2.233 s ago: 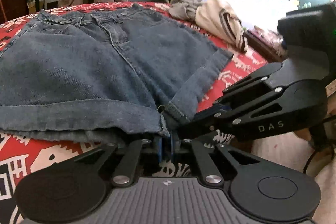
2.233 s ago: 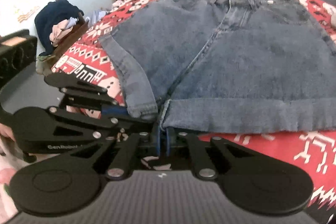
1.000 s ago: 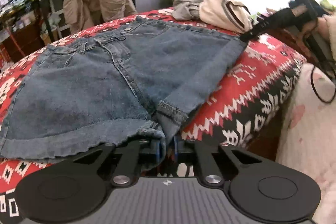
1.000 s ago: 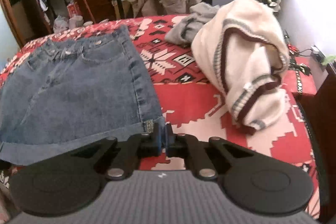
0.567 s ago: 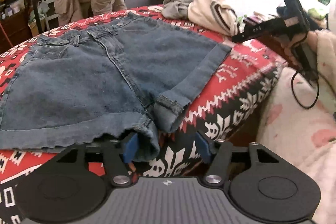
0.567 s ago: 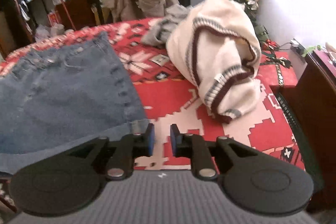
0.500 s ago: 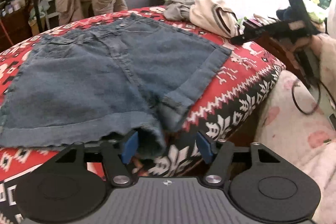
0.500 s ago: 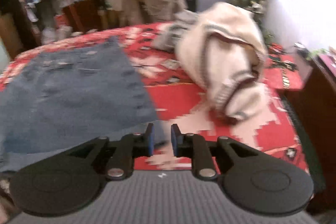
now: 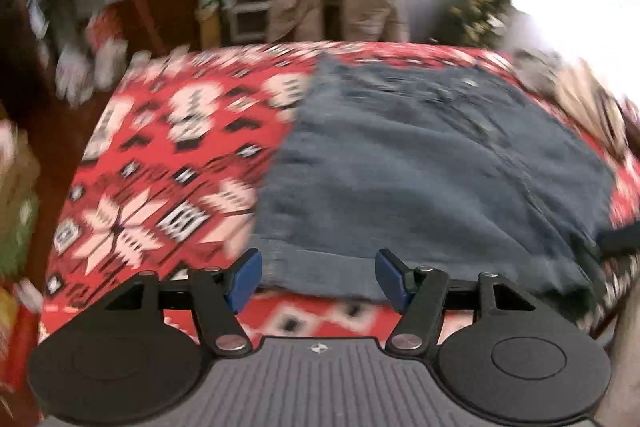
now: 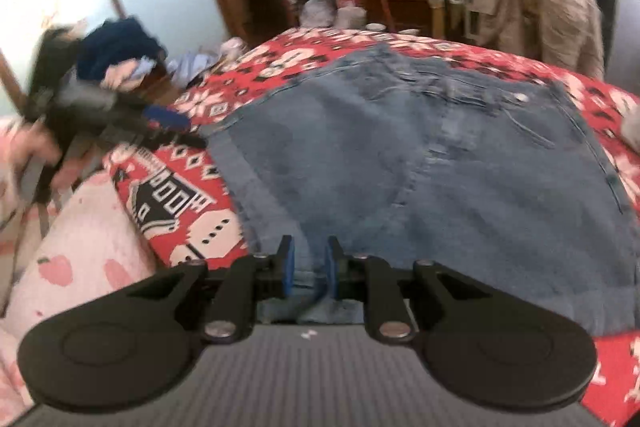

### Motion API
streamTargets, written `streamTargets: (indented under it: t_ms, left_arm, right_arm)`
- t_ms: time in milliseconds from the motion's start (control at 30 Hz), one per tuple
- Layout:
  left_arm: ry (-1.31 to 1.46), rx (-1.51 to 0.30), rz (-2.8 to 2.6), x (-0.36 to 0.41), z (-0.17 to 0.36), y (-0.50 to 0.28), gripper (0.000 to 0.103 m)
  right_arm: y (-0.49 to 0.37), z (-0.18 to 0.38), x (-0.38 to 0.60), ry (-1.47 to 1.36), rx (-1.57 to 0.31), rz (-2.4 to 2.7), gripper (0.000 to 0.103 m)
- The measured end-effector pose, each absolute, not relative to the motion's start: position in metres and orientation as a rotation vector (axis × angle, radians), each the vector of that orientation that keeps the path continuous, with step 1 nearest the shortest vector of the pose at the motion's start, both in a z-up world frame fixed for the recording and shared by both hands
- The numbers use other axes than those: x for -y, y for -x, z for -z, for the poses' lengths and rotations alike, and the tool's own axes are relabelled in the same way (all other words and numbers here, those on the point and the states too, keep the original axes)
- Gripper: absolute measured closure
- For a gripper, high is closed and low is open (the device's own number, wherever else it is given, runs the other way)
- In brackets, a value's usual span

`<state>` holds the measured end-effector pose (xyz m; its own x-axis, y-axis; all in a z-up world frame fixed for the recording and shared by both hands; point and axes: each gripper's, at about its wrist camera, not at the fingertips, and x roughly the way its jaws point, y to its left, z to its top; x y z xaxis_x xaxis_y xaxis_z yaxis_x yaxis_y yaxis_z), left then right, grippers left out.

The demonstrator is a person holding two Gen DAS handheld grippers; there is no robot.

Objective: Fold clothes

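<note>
A pair of denim shorts point(image 9: 432, 171) is seen spread flat and unfolded on a red patterned blanket point(image 9: 168, 163), the waistband at the far side and the leg hems at the near edge.

In the left wrist view, the left gripper point(image 9: 318, 277) is held with its blue-padded fingers point(image 9: 244, 277) spread wide. Nothing is gripped; the outer corner of one leg hem lies just beyond and between the pads, and whether it is touched cannot be told through the motion blur.

In the right wrist view, the right gripper point(image 10: 308, 269) is seen at the crotch, where the two leg hems meet. Its fingers are nearly closed, with denim lying in the narrow gap between the pads; whether the cloth is actually pinched cannot be told.

The step in hand is judged to be the taking up of the hem edge for a fold. A firm grip on both points would be called for, so that the cloth can be lifted evenly without bunching.
</note>
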<state>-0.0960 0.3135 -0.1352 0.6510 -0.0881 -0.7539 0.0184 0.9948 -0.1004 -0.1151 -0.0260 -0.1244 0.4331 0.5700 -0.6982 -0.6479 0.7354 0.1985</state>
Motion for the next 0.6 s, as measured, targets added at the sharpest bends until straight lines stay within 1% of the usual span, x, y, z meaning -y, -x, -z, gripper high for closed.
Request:
streamTargets:
  t_ms: [133, 233, 300, 333, 367, 467, 600]
  left_arm:
    - [0.198, -0.890, 0.021, -0.358, 0.153, 0.073, 0.042]
    - [0.232, -0.880, 0.029, -0.367, 0.159, 0.066, 0.042]
    - [0.252, -0.877, 0.029, -0.367, 0.160, 0.064, 0.048]
    - [0.256, -0.877, 0.036, -0.366, 0.160, 0.064, 0.083]
    - [0.263, -0.886, 0.051, -0.366, 0.160, 0.064, 0.088]
    - [0.206, -0.877, 0.049, -0.361, 0.153, 0.067, 0.089]
    - [0.181, -0.863, 0.040, -0.358, 0.145, 0.071, 0.089]
  right_arm:
    - [0.110, 0.132, 0.010, 0.121, -0.887, -0.789, 0.086]
    - [0.111, 0.143, 0.003, 0.128, -0.945, -0.793, 0.087]
    - [0.108, 0.152, 0.002, 0.103, -0.983, -0.793, 0.087]
    - [0.106, 0.156, 0.002, 0.090, -1.003, -0.795, 0.087]
    - [0.105, 0.161, 0.001, 0.080, -1.022, -0.799, 0.087]
    - [0.108, 0.165, -0.001, 0.080, -1.035, -0.813, 0.087]
    - [0.118, 0.146, 0.001, 0.149, -0.960, -0.796, 0.085]
